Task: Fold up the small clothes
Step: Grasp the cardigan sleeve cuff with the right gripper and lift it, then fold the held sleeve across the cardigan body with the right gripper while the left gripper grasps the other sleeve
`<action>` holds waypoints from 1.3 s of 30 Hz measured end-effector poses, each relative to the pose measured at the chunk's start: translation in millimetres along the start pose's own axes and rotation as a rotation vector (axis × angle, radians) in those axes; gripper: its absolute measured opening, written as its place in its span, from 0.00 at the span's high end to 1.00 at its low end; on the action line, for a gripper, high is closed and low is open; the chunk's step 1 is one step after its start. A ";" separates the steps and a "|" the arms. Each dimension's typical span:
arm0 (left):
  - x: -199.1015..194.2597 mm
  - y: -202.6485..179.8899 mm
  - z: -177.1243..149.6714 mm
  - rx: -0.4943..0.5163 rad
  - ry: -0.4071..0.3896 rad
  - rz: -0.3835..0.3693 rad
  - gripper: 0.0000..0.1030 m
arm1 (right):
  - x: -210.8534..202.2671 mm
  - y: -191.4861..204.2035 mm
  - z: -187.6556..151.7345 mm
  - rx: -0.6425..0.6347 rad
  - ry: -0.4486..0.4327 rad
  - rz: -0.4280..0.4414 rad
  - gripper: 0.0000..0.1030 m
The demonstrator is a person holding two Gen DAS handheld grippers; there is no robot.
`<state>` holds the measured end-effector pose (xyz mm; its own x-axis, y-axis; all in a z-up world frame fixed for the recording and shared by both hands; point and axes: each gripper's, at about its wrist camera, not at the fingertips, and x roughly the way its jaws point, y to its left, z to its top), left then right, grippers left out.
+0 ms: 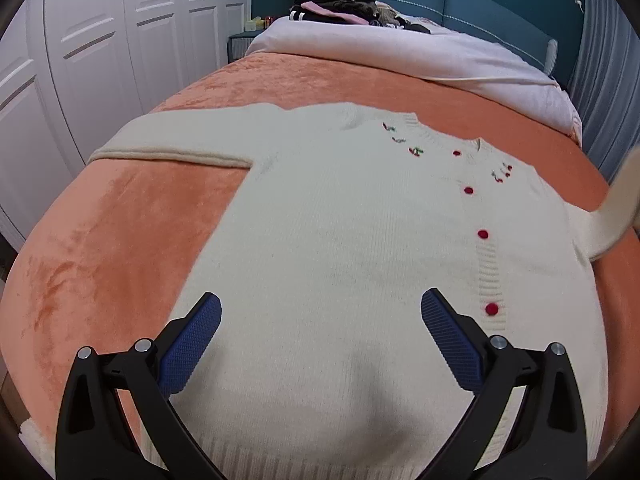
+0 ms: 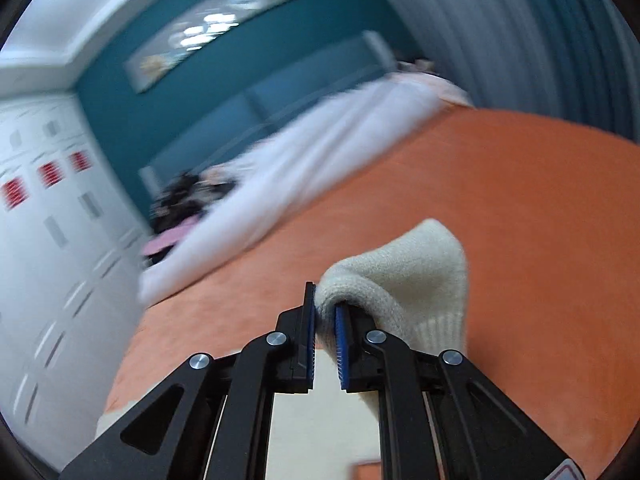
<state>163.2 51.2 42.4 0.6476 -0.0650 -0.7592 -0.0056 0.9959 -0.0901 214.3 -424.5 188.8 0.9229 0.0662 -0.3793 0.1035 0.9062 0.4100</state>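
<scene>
A cream knitted cardigan (image 1: pixel 340 216) lies front-up and spread flat on an orange blanket (image 1: pixel 132 216) covering a bed. The knit is fine and plain, with a ribbed hem along the near edge and a ribbed strip running down the front. Four round red buttons (image 1: pixel 483 234) sit in a line along that strip, from the neckline towards the hem. Small red and green embroidered motifs (image 1: pixel 416 151) dot the chest on either side of the round neck. One sleeve (image 1: pixel 172 152) stretches straight out to the picture's left, flat on the blanket, with a thick seam along its lower edge. The other sleeve, at the picture's right edge, is lifted off the blanket and blurred.

The left gripper (image 1: pixel 320 344) hovers over the lower body of the cardigan with its two blue-padded fingers spread wide and nothing between them.

In the right wrist view, the right gripper (image 2: pixel 325 312) has its blue pads (image 2: pixel 341 340) nearly together, pinching the cream cuff (image 2: pixel 412 280) of a sleeve. The ribbed cuff end bunches and curls over the right-hand finger, above the blanket. This view is motion-blurred.

Beyond the blanket lies a pale quilt (image 1: pixel 400 48), with a pile of dark and pink clothes (image 1: pixel 340 4) at the bed's head against a teal headboard. White wardrobe doors (image 1: pixel 100 40) stand to the left.
</scene>
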 end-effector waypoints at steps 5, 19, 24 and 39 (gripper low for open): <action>5.7 4.0 23.9 -0.053 -0.018 -0.077 0.05 | 78.5 133.0 -87.8 -0.216 0.275 0.229 0.64; 113.4 -79.6 93.6 -0.190 0.118 -0.366 0.05 | 35.0 -20.0 -179.0 0.152 0.360 -0.171 0.40; 159.6 -133.0 115.9 -0.128 0.143 -0.320 0.30 | 41.9 -33.3 -192.3 0.206 0.346 -0.144 0.40; 170.5 -23.4 74.9 -0.329 0.102 -0.384 0.91 | 82.2 -36.4 -190.1 0.298 0.388 -0.065 0.65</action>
<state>330.8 21.5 -36.7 0.5730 -0.4444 -0.6887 -0.0320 0.8275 -0.5605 215.9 -372.7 -15.0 0.7108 0.2152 -0.6696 0.3100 0.7587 0.5729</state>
